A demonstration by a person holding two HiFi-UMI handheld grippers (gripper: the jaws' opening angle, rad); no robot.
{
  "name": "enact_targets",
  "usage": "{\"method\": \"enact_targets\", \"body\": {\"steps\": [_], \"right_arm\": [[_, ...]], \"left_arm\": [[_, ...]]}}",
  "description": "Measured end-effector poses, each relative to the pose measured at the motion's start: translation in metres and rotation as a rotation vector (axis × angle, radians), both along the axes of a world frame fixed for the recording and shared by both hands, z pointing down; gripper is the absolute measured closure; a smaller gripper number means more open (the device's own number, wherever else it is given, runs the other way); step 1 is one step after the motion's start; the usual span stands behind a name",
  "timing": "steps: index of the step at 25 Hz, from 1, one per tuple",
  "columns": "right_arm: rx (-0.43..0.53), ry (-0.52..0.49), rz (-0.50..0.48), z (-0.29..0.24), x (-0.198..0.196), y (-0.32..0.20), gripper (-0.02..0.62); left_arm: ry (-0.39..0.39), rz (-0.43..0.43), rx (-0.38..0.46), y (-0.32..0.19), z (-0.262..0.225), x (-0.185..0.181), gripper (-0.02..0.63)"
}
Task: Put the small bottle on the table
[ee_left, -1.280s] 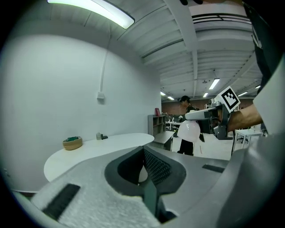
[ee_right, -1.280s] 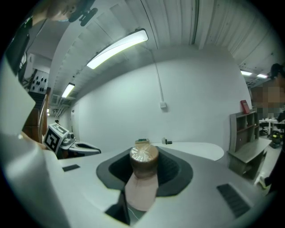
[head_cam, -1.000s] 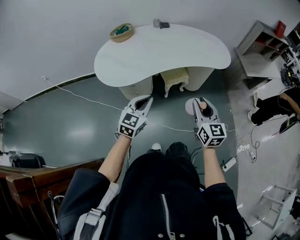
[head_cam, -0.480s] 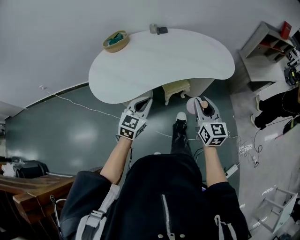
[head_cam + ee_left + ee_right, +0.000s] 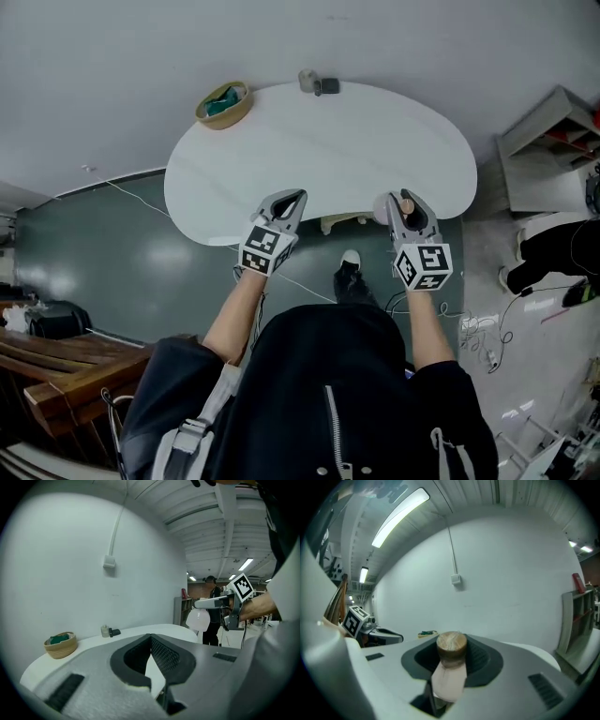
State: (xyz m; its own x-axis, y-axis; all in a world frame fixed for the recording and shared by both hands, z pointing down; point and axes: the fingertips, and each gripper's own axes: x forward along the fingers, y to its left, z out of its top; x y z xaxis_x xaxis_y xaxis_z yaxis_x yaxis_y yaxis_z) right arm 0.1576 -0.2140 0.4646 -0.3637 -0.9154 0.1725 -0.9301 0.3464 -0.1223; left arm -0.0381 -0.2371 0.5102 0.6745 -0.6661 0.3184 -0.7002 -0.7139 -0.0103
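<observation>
**Bottle clamped in right gripper at table's near rim**

Head view. Steeply down on a white table (image 5: pixel 319 141), with a basket (image 5: pixel 222 103) at its far left. On the far edge, a jar (image 5: pixel 307 81) just beside a dark block (image 5: pixel 327 86). Over the near edge, at left, the left gripper (image 5: pixel 288 197), tips together and nothing in them. At right, level with it and well apart, the right gripper (image 5: pixel 405 200), clamped on the bottle (image 5: pixel 383 210). Cork cap between the jaws, pale round body showing to their left, right at the table's rim. Lower down, between the arms, a shoe (image 5: pixel 350 262) on the dark floor. Off to the right, a shelf (image 5: pixel 548 141).

Left gripper view. Along the left gripper (image 5: pixel 151 637): tips met, with only tabletop visible through the narrow gap behind them. Beyond, the table (image 5: pixel 136 632), with the basket (image 5: pixel 61 645) at left and the jar (image 5: pixel 105 631) and block (image 5: pixel 114 632) further along by the wall. At right, the right gripper (image 5: pixel 220 604) held level in the air. Under its jaws the bottle (image 5: pixel 198 619), hanging neck up and not resting on the table.

Right gripper view. Jaws of the right gripper (image 5: pixel 452 639) partway closed on the top of the bottle (image 5: pixel 449 679), cork cap upright between them, pale body nearer the camera. Behind, the table (image 5: pixel 525 651) with the basket (image 5: pixel 427 633) far off. At left the left gripper (image 5: pixel 370 630), at right the shelf (image 5: pixel 581 616), and high on the wall a wall box (image 5: pixel 456 579).
</observation>
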Motion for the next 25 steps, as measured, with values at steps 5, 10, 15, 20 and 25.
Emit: {"method": "enact_targets", "body": {"steps": [5, 10, 15, 20, 25], "right_arm": [[0.018, 0.027, -0.047, -0.009, 0.043, -0.075, 0.474], [0.002, 0.026, -0.063, -0.005, 0.064, -0.125, 0.474], [-0.021, 0.015, -0.055, 0.003, 0.071, -0.153, 0.474], [-0.043, 0.039, -0.034, 0.01, 0.08, -0.17, 0.474], [-0.098, 0.053, -0.006, 0.033, 0.087, -0.179, 0.474]], "left_arm": [[0.021, -0.034, 0.004, -0.064, -0.007, 0.05, 0.601], [0.03, -0.054, 0.0, -0.109, -0.01, 0.074, 0.601], [0.029, -0.031, -0.009, -0.148, -0.008, 0.089, 0.602], [0.028, 0.01, -0.044, -0.171, 0.001, 0.104, 0.601], [0.02, 0.06, -0.087, -0.183, 0.016, 0.117, 0.601]]}}
